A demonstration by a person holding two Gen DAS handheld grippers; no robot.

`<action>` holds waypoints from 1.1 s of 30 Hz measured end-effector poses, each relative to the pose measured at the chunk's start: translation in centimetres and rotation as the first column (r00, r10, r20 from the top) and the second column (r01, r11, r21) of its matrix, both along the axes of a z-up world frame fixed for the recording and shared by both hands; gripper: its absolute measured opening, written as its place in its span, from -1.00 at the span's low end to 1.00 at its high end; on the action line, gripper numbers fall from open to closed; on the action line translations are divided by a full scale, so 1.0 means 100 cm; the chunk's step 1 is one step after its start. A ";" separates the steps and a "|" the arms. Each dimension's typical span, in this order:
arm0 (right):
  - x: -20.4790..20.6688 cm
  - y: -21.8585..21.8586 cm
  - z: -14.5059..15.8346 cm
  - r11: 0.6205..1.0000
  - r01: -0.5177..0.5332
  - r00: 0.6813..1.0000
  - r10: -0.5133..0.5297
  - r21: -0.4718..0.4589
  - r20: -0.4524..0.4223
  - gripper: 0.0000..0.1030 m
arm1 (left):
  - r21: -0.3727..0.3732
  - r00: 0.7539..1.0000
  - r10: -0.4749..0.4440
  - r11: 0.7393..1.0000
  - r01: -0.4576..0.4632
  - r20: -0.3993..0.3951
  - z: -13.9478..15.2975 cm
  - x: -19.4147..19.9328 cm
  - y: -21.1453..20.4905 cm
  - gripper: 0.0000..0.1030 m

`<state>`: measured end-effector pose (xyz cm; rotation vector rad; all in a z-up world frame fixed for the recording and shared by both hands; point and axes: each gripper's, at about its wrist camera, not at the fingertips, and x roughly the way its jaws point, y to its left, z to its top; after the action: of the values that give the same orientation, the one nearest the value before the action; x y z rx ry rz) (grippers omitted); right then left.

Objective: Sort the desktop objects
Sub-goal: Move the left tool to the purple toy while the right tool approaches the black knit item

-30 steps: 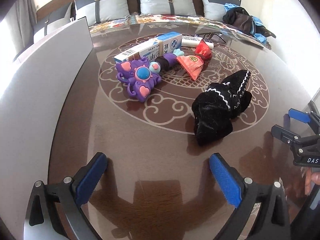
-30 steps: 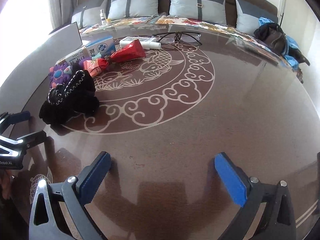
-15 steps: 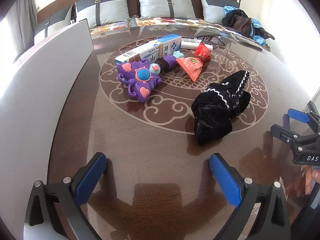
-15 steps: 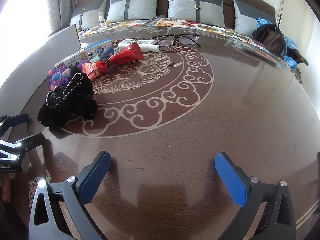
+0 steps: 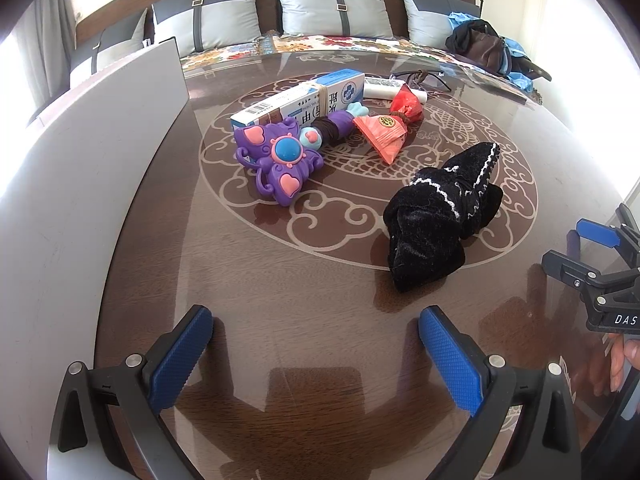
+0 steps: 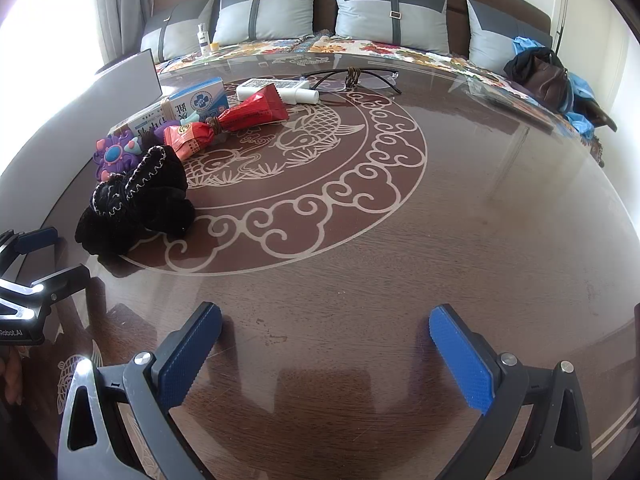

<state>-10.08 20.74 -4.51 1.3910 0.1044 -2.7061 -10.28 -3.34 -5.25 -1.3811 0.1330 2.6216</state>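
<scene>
No item has yet been gripped; the sorting is judged to be at its start, in the approach stage. The left gripper (image 5: 314, 354) and the right gripper (image 6: 326, 354) are held low over the near edge of the bench (image 6: 480, 240), each with its jaws spread wide and nothing between them.

The items are grouped on the left half of the bench pattern. Counted:

- one black cloth (image 5: 438, 220), nearest the left gripper
- one purple toy (image 5: 280, 160)
- one boxed tube (image 5: 304, 100)
- two snack packs, tied together, one orange (image 5: 382, 136) and one red (image 6: 256, 112)
- one white tube (image 6: 280, 90)
- one pair of glasses (image 6: 352, 78)

A grey board (image 5: 80, 168) stands along the left edge.

For the next move, an advance toward the black cloth is judged likely; being soft, it would need a deep, full closure of the jaws.
</scene>
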 end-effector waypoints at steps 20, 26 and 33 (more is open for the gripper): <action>-0.001 0.000 -0.001 1.000 0.003 1.000 -0.003 -0.001 0.003 1.00 | 0.002 0.997 -0.073 0.997 0.073 0.002 0.000 0.020 -0.015 1.00; -0.015 -0.032 0.021 0.967 0.005 0.999 0.009 -0.256 0.053 1.00 | 0.004 0.997 -0.073 0.997 0.073 -0.004 -0.001 0.022 -0.015 1.00; -0.058 -0.119 0.019 0.983 -0.066 0.992 0.083 -0.170 0.096 1.00 | 0.004 0.997 -0.073 0.997 0.073 -0.006 -0.001 0.024 -0.017 1.00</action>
<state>-15.87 8.85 -2.61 1.4430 -0.0743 -2.5124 -7.87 -5.00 -5.38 -1.3416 0.1744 2.5651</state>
